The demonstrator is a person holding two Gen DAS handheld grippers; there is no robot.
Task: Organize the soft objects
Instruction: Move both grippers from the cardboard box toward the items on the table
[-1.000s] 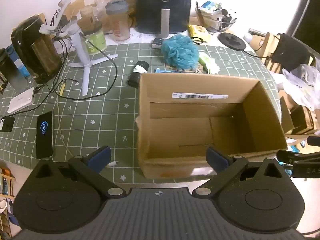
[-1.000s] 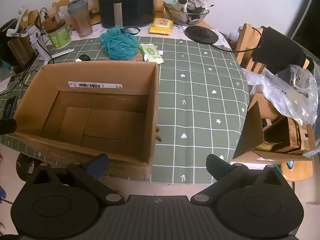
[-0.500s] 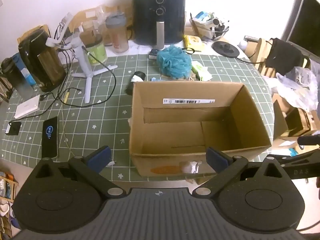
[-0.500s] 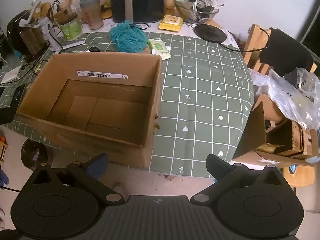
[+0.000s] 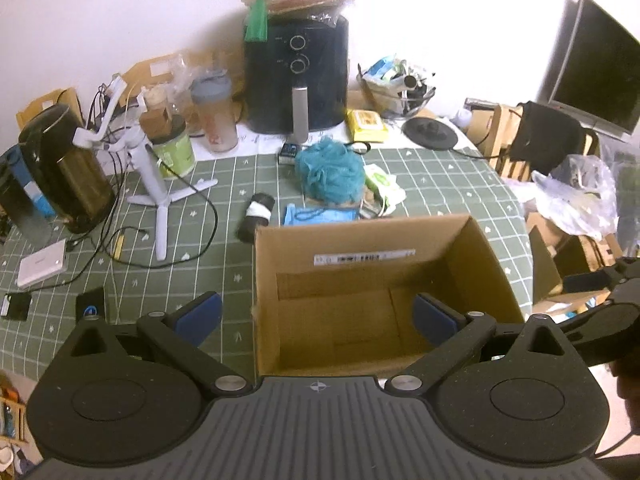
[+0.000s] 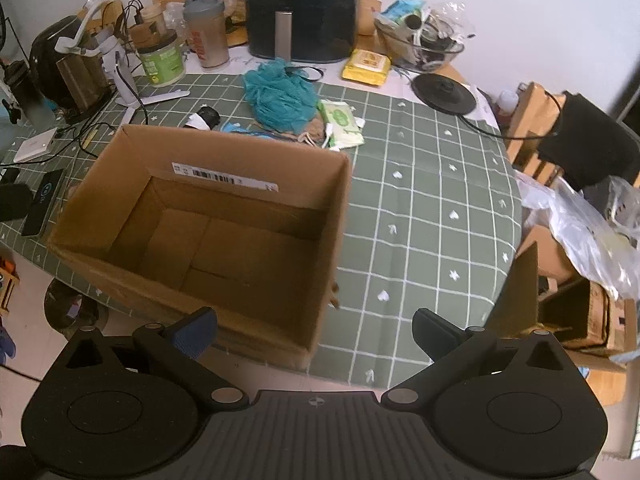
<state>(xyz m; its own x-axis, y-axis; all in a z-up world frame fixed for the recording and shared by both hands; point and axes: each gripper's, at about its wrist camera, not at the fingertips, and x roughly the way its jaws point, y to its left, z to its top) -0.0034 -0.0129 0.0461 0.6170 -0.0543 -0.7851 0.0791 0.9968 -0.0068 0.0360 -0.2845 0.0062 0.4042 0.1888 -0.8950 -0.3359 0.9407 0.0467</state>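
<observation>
Both grippers, left [image 5: 316, 316] and right [image 6: 314, 330], are spread wide holding nothing. Our cardboard box [image 6: 132, 276] is empty so far, so basically nothing's sorted yet. We still need the teal bath pouf [image 6: 280, 94] at 12 o'clock behind it.

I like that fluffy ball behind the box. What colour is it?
Teal blue. The fluffy mesh bath pouf shows best in the right wrist view.

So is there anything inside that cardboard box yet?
No, the cardboard box shows only its bare bottom flaps, and the blue mesh bath sponge lies on the table beyond it.
</observation>
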